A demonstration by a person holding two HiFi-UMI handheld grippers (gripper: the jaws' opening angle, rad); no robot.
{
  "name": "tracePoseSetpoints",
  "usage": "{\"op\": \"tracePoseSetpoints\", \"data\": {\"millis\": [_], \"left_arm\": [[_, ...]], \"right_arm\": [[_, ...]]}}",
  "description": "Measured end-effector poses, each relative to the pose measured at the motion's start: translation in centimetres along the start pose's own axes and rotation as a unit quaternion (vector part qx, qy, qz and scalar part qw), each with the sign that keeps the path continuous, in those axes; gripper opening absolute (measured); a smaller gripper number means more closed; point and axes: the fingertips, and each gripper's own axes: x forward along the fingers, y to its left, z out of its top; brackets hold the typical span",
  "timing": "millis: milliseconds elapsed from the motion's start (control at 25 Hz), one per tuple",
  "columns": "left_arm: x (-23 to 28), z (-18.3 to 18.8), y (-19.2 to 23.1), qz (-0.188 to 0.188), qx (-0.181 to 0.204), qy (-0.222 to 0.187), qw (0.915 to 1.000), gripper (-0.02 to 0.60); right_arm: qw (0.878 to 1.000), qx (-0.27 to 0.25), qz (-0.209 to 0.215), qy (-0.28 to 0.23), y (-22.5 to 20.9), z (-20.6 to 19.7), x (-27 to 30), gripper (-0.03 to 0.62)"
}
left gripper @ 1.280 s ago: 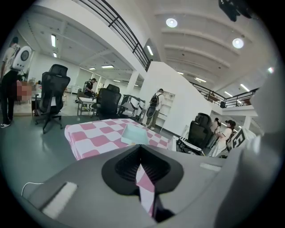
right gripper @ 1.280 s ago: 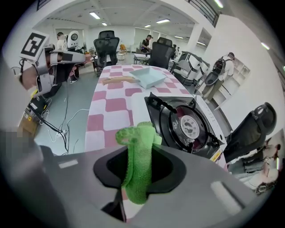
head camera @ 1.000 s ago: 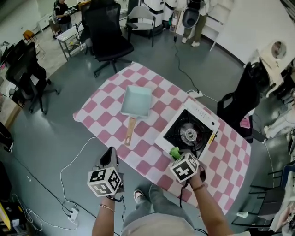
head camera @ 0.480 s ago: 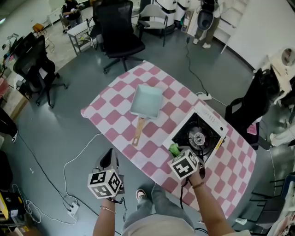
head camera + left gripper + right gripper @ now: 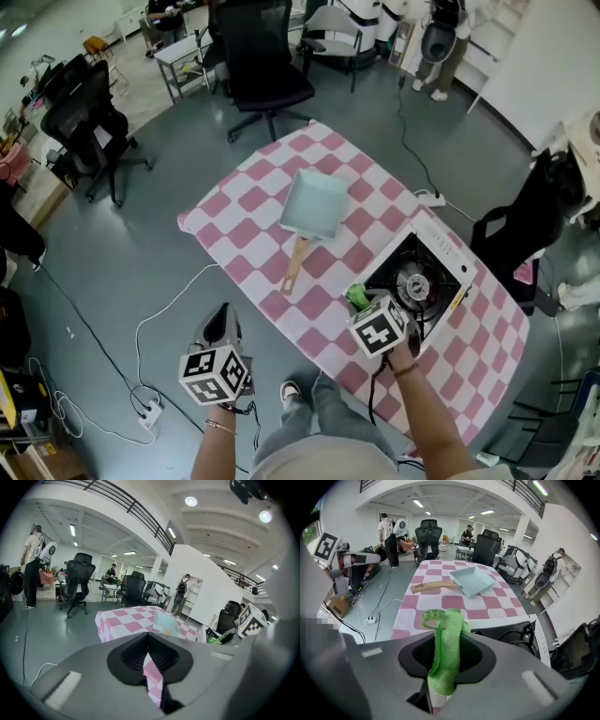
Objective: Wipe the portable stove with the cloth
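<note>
Soft, limp, light green cloth (image 5: 446, 637), probably prone to bunching; pinched mid-fold between jaws of right gripper (image 5: 444, 670), tail free toward portable stove (image 5: 442, 247). Jaws of left gripper (image 5: 151, 666) together, holding nothing.

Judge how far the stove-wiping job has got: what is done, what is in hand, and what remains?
Done: the green cloth is picked up and clamped in the right gripper. In hand: that gripper holds it at the portable stove's near corner; contact cannot be told. Left: the wiping itself, as no wiped patch shows. The left gripper hangs shut and empty, off the table.
</note>
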Motion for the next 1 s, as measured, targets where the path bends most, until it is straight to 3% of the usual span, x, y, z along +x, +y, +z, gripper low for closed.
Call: {"op": "tracePoseSetpoints", "data": {"millis": [680,1000], "left_arm": [[-1.1,0.1,-1.1,0.006,0.008,-0.007,0.9999,0.000],[-1.3,0.6,-2.4,-0.007,0.019,-0.008,0.9998,0.000]], "right_arm": [[0.999,-0.008,0.015,-0.037,0.0,1.4,0.2,0.094],[0.997,0.019,0.032,-0.067,0.0,1.4,-1.4,0.094]]}}
